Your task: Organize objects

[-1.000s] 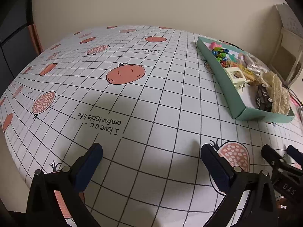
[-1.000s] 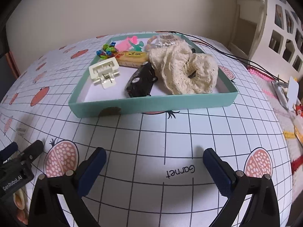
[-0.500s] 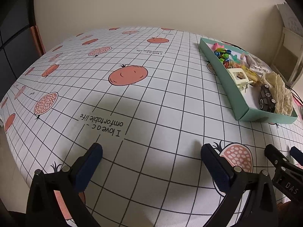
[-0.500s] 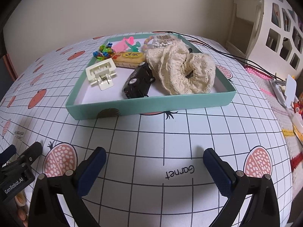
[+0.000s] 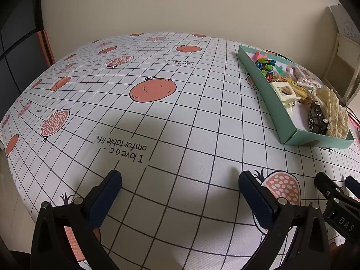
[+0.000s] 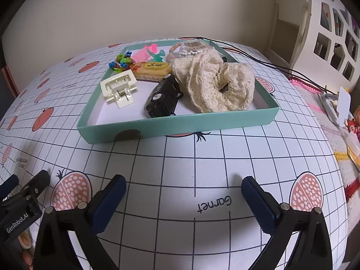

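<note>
Right wrist view looks straight at a teal tray [image 6: 180, 128] sitting on the grid cloth [image 6: 202, 162] with its pomegranate prints. The right gripper [image 6: 183, 193] hangs low over the cloth, near the tray's front wall but not touching it, its jaws spread wide with nothing between them. Inside the tray a cream scrunchie [image 6: 216, 85] fills the right side, a black toy car [image 6: 163, 99] lies just left of it and touching it, and a white hair clip [image 6: 119, 87] sits further left. Behind those are a yellow biscuit-like piece [image 6: 153, 69], some coloured beads [image 6: 121, 61], a pink item [image 6: 146, 50] and a bead bracelet [image 6: 186, 49]. Black cables [image 6: 258, 60] run off the table's far right corner.

From the left wrist, the left gripper [image 5: 180, 186] also stands wide open and empty, over bare cloth beside the printed words. The tray [image 5: 267, 94] is well off to its right, and the tip of the right gripper [image 5: 335, 193] pokes in at the lower right edge.
</note>
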A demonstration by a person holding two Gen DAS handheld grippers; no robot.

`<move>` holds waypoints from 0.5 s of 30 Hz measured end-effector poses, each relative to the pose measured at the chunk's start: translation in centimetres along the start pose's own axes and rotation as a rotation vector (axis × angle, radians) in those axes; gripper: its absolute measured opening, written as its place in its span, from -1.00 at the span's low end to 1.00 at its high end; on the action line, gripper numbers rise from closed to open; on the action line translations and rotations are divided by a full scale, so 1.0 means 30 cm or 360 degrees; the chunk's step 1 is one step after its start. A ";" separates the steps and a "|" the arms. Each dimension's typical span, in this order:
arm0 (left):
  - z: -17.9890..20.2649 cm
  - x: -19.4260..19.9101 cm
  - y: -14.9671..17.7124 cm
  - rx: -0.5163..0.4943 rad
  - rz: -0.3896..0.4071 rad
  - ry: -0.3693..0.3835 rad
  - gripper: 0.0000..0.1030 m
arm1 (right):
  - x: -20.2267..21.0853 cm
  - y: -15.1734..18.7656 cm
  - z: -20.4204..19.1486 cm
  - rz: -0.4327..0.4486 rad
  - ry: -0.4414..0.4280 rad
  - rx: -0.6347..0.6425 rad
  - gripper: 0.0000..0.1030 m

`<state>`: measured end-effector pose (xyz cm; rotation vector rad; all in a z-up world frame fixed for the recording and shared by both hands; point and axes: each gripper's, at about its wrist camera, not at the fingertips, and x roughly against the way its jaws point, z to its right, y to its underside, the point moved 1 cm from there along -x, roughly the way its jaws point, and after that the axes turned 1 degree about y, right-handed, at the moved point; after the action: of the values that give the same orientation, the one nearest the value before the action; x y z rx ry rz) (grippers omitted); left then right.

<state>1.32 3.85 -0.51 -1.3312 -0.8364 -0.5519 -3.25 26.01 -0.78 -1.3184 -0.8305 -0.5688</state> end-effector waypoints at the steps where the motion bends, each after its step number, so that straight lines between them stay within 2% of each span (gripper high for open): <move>1: 0.000 0.000 0.000 0.0000 0.0000 0.0000 1.00 | 0.001 0.000 0.000 0.0000 0.0001 -0.0001 1.00; 15: -0.001 0.001 0.002 -0.0001 0.0001 0.0001 1.00 | 0.001 0.000 0.004 0.0000 0.0002 -0.0001 1.00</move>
<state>1.39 3.84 -0.50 -1.3318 -0.8353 -0.5526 -3.25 26.13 -0.75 -1.3187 -0.8294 -0.5695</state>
